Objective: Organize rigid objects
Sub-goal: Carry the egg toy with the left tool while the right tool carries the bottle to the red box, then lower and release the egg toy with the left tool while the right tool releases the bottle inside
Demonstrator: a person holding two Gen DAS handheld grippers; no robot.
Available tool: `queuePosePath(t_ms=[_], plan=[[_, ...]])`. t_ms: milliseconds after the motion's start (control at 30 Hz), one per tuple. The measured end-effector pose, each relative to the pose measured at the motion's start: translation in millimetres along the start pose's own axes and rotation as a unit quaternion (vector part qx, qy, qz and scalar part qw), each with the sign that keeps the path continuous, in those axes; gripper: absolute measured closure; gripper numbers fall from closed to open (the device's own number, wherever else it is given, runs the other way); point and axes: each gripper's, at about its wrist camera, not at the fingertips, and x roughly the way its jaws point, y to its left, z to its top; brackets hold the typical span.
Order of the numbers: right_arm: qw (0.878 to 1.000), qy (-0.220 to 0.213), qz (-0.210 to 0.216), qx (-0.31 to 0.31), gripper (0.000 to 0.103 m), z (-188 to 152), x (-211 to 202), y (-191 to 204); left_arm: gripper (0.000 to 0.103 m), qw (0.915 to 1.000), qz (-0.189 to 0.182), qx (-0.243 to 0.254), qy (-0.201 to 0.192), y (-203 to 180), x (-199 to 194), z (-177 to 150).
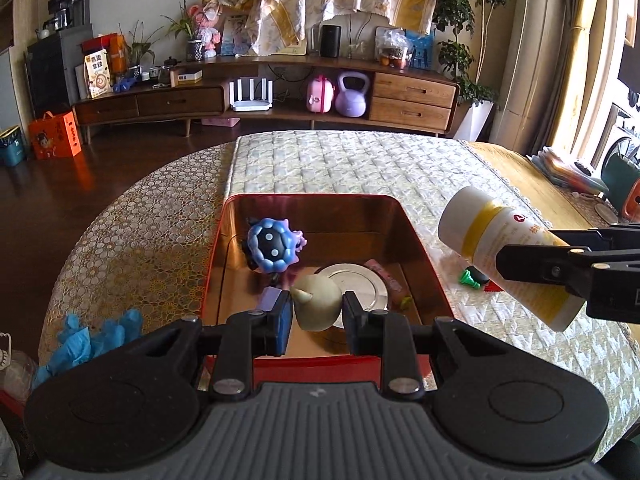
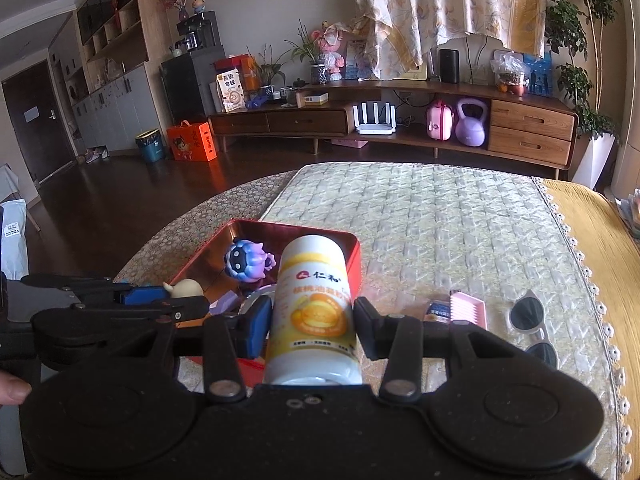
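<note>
A red tin box (image 1: 416, 236) (image 2: 352, 254) lies open on the quilted table cover. Inside it are a blue-purple round toy (image 1: 272, 249) (image 2: 246, 261), a silver disc (image 1: 360, 280) and a small purple block (image 1: 269, 298). My left gripper (image 1: 317, 312) is shut on a beige horned figurine (image 1: 318, 300) (image 2: 188, 289), held over the box's near end. My right gripper (image 2: 312, 320) is shut on a white and yellow bottle (image 2: 310, 308) (image 1: 504, 256), which is tilted just right of the box.
A green piece (image 1: 469, 279) lies on the cover below the bottle. A pink comb-like item (image 2: 467, 309), a small packet (image 2: 437, 310) and sunglasses (image 2: 530, 320) lie to the right. Blue gloves (image 1: 88, 340) sit at the left. A wooden TV cabinet (image 1: 280, 92) stands beyond.
</note>
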Motion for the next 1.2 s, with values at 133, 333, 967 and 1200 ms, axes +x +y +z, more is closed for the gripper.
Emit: queuePosePath(t_ms=[133, 333, 967, 1200], plan=[[1.000, 0.003, -0.002, -0.005, 0.059, 7.1, 17.9, 4.7, 0.077, 0.9999, 0.010, -0.001, 0.011, 9.6, 12.5, 1.6], [1.000, 0.004, -0.001, -0.006, 0.059, 16.7, 45.2, 5.2, 0.077, 0.9996, 0.016, 0.002, 0.024, 18.2, 29.9, 7.8], [0.998, 0.049, -0.014, -0.038, 0.059, 12.7, 113.3, 11.7, 0.077, 0.9984, 0.019, 0.014, 0.052, 13.1, 76.8, 15.0], [0.998, 0.048, -0.011, -0.035, 0.059, 13.6, 113.1, 10.7, 0.077, 0.9978, 0.022, 0.010, 0.061, 16.0, 84.0, 12.0]])
